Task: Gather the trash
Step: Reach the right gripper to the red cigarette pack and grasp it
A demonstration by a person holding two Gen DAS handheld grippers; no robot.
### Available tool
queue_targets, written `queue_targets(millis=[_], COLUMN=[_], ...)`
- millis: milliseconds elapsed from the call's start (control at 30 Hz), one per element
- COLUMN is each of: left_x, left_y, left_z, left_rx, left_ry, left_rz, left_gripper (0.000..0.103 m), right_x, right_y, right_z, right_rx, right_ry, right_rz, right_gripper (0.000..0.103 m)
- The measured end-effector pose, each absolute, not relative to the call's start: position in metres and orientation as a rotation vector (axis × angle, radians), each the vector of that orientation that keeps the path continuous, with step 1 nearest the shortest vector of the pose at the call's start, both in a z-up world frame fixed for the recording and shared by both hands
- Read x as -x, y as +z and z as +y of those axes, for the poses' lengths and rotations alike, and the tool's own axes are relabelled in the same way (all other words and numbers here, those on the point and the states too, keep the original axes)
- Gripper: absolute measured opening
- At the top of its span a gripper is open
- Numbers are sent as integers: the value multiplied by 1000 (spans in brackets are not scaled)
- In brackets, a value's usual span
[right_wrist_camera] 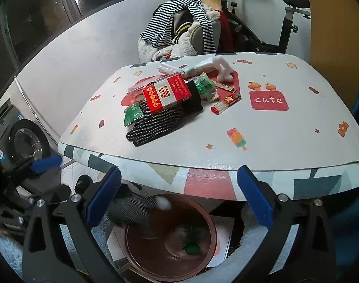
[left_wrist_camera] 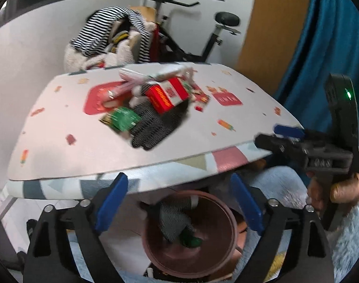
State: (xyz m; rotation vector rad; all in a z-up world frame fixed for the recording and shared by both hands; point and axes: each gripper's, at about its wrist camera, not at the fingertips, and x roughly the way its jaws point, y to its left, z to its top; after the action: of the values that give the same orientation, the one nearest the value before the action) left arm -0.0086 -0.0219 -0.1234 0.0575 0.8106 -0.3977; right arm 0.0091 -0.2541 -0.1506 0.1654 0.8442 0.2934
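Note:
A brown round bin (left_wrist_camera: 229, 226) (right_wrist_camera: 203, 217) stands on the floor below the table's front edge. A black-and-white glove (left_wrist_camera: 173, 224) and a green wrapper (left_wrist_camera: 191, 241) lie in it; in the right wrist view the glove (right_wrist_camera: 130, 207) is blurred at the bin's left rim, and the green wrapper (right_wrist_camera: 191, 243) shows inside. On the table lies a trash pile: a red-and-white box (right_wrist_camera: 166, 93) (left_wrist_camera: 167, 94), a black dotted glove (right_wrist_camera: 156, 122) (left_wrist_camera: 151, 127), green wrappers (right_wrist_camera: 132, 114), a lighter (right_wrist_camera: 226, 103). My left gripper (left_wrist_camera: 177, 205) is open above the bin. My right gripper (right_wrist_camera: 179, 200) is open above the bin.
The table (right_wrist_camera: 273, 146) has a patterned white cloth with a "cute" label (right_wrist_camera: 269, 100). Behind it stand a chair heaped with striped clothes (right_wrist_camera: 179, 21) and an exercise bike (right_wrist_camera: 285, 11). A washing machine (right_wrist_camera: 26, 141) is at the left. A blue curtain (left_wrist_camera: 325, 35) hangs at the right.

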Motion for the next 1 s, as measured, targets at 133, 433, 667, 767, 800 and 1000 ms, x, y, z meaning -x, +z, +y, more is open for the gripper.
queue_targets(millis=[133, 433, 667, 767, 800, 1000], left_x=[2, -9, -21, -26, -28, -42], left_y=[-113, -98, -96, -96, -96, -99], left_z=[-20, -14, -7, -4, -3, 4], left_rx=[-70, -83, -76, -72, -72, -65], left_ry=[-347, -281, -257, -247, -245, -226], left_rz=[783, 736, 729, 728, 727, 731], left_gripper=[91, 94, 94, 94, 94, 94], right_x=[-9, -14, -22, -28, -30, -47], right_y=[-151, -155, -159, -160, -160, -161], right_z=[-252, -250, -243, -241, -240, -237], right_rx=[-162, -145, -101, -90, -89, -85], right_ry=[295, 284, 272, 260, 259, 240], right_rz=[846, 865, 871, 869, 868, 851], right_gripper=[97, 97, 97, 97, 97, 97])
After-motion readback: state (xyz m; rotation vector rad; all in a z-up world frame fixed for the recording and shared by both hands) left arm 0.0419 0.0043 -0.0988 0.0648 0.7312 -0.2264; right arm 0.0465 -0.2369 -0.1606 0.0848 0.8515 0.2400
